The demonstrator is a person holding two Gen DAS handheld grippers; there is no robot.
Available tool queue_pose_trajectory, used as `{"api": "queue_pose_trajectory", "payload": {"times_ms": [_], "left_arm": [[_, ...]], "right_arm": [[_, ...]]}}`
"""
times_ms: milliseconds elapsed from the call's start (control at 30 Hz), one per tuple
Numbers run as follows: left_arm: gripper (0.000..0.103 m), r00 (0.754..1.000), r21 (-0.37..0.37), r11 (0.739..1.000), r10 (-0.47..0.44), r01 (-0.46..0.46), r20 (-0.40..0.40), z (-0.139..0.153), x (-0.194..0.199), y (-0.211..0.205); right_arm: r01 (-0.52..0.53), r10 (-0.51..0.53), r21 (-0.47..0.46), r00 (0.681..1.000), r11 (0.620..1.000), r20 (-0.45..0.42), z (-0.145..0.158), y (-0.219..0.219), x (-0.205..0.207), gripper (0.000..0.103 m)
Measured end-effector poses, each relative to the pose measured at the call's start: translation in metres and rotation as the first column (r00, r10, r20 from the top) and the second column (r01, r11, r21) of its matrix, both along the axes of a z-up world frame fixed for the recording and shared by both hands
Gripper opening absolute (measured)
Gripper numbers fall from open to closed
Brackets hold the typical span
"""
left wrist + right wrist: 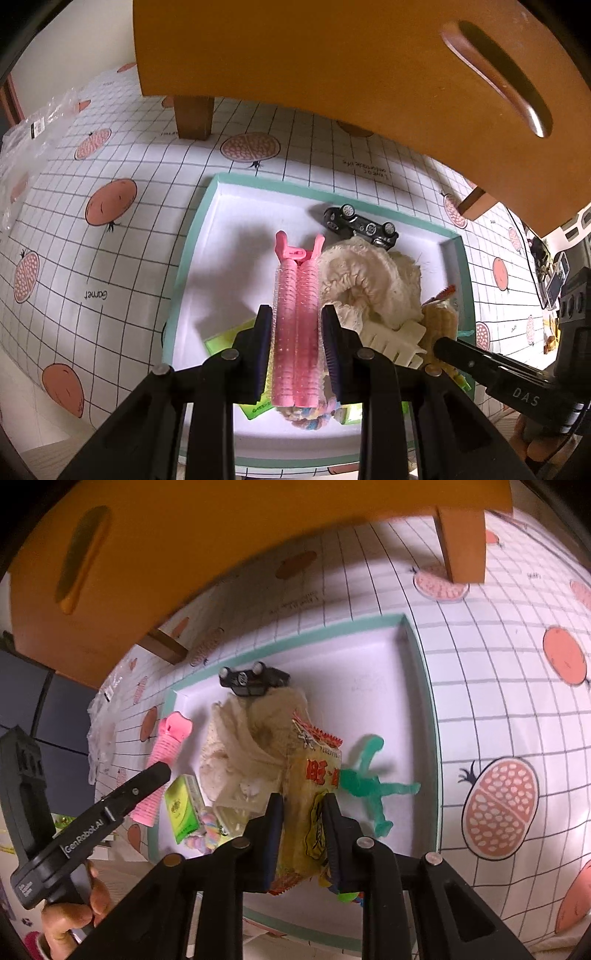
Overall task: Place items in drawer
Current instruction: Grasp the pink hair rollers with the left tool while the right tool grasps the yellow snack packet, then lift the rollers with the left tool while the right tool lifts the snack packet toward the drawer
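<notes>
Clearly ribbed pink hair roller [295, 317], clamped.

We see a surface [147, 192] covered by a white grid-patterned cloth printed with pomegranates. Directly on it rest a shallow teal-rimmed tray [201, 206], the legs of an orange wooden drawer unit [194, 116], and a crumpled clear plastic bag [26, 147].

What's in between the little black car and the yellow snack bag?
A crumpled cream knitted cloth lies between the toy car and the snack bag held in the right tool. The right wrist view shows it best.
</notes>
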State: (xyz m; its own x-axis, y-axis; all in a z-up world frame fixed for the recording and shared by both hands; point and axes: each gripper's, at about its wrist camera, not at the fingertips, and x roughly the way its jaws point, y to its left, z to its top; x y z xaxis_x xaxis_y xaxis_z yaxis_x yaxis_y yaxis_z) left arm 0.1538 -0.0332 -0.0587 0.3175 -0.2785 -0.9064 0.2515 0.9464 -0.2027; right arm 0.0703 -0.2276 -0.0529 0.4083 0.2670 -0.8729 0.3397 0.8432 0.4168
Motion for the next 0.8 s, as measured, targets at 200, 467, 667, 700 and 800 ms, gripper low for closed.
{"api": "queue_pose_trajectory", "payload": {"times_ms": [200, 467, 667, 700, 800], "left_arm": [[0.028, 1.0, 0.0, 1.0, 0.012, -0.012, -0.024, -0.006, 0.002, 0.002], [0.028, 0.999, -0.004, 1.0, 0.017, -0.017, -0.035, -0.008, 0.002, 0.002], [0.028, 0.999, -0.002, 1.0, 0.018, -0.018, -0.042, -0.01, 0.002, 0.001], [0.028, 0.999, 0.0, 1.0, 0.017, -0.017, -0.043, -0.01, 0.001, 0.001], [0.028, 0.999, 0.002, 1.0, 0.015, -0.015, -0.049, -0.012, 0.001, 0.0]], "right_arm": [[0.013, -0.013, 0.032, 1.0, 0.999, 0.003, -0.003, -0.001, 0.002, 0.026], [0.018, -0.017, 0.025, 0.999, 1.0, -0.028, -0.012, 0.002, 0.009, 0.04], [0.019, -0.019, 0.012, 0.999, 1.0, -0.037, -0.019, 0.006, 0.017, 0.048], [0.019, -0.018, 0.008, 0.999, 1.0, -0.037, -0.02, 0.007, 0.018, 0.048], [0.026, -0.025, 0.016, 0.999, 1.0, -0.032, -0.022, 0.006, 0.019, 0.048]]}}
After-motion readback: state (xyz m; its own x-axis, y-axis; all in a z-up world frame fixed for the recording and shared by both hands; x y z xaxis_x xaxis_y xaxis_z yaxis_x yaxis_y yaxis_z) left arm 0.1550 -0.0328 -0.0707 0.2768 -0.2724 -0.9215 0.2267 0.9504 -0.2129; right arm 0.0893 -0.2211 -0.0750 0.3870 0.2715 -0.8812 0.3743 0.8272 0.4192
